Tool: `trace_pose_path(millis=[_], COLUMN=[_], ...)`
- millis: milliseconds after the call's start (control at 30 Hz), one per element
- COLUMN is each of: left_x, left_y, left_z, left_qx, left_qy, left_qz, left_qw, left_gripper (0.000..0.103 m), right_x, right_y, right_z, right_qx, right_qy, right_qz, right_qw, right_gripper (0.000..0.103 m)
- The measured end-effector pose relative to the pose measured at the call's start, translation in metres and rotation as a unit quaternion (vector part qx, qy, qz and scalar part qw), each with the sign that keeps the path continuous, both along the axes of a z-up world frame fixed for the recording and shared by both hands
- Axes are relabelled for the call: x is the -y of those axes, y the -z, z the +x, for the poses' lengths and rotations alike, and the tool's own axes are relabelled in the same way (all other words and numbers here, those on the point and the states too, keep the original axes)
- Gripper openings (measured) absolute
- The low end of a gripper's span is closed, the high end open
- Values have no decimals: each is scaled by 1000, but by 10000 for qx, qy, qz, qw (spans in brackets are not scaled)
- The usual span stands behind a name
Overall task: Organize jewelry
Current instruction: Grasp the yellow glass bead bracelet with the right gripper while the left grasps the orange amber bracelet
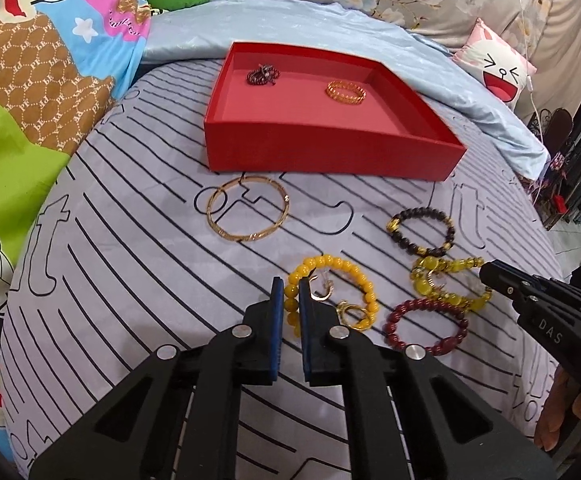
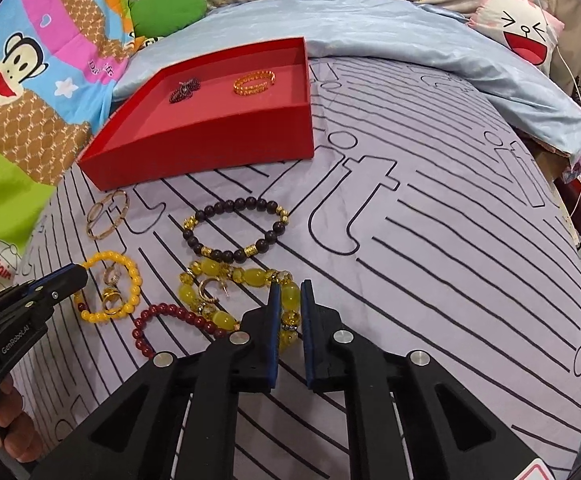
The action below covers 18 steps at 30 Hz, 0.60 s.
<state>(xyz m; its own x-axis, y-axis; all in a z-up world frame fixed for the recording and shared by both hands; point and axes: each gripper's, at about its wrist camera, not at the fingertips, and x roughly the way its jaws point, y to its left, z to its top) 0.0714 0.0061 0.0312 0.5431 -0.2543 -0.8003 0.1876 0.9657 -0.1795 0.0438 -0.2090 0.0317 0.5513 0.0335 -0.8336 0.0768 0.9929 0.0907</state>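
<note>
Left gripper [image 1: 290, 286]: jaws narrow, straddling the near-left arc of the opaque yellow bead bracelet [image 1: 354, 276]; beads sit between the blue pads, though whether they are pinched cannot be told. Bracelet lies flat on the striped bedsheet [image 1: 130, 248], its ring extending ahead and to the right of the fingertips.

Inside that ring, just right of the tips: gold hoop earring [image 1: 322, 292] and gold ring [image 1: 350, 312].

Right gripper [image 2: 289, 286]: jaws narrow, set around the right end of the translucent yellow bracelet [image 2: 210, 270]; a pale bead shows between the pads, firm grip not confirmed. Its long axis runs leftward from the tips.

Left of the right gripper, near: dark red bead bracelet [image 2: 162, 314], touching the translucent one.

Ahead of the right gripper: dark brown bead bracelet with gold spacers [image 2: 234, 230], lying apart.

Ahead and left of the left gripper: gold bangle [image 1: 248, 210], flat, just before the box wall.

Farthest ahead of both: red box [image 1: 330, 152], open-topped, holding a dark beaded coil [image 1: 263, 75] and a gold band bracelet [image 1: 346, 91].

Judgement: each gripper is at its own bracelet; the box lies straight ahead of the left, ahead-left of the right, so the left has the shorter carry.
</note>
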Motion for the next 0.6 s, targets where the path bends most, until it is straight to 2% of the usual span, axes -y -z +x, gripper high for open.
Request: trace_pose_path(millis=[600], left_x=[11], left_y=[-71], left_z=[-9], left_qx=[417], left_qy=[362], left_qz=[-457], left_qw=[9974], left_gripper=[7], right_x=[9], right_y=[-67], right_z=[-13], right_qx=[734], right_qy=[-39], right_qz=[306], right_qw=[9968], right_gripper=[9])
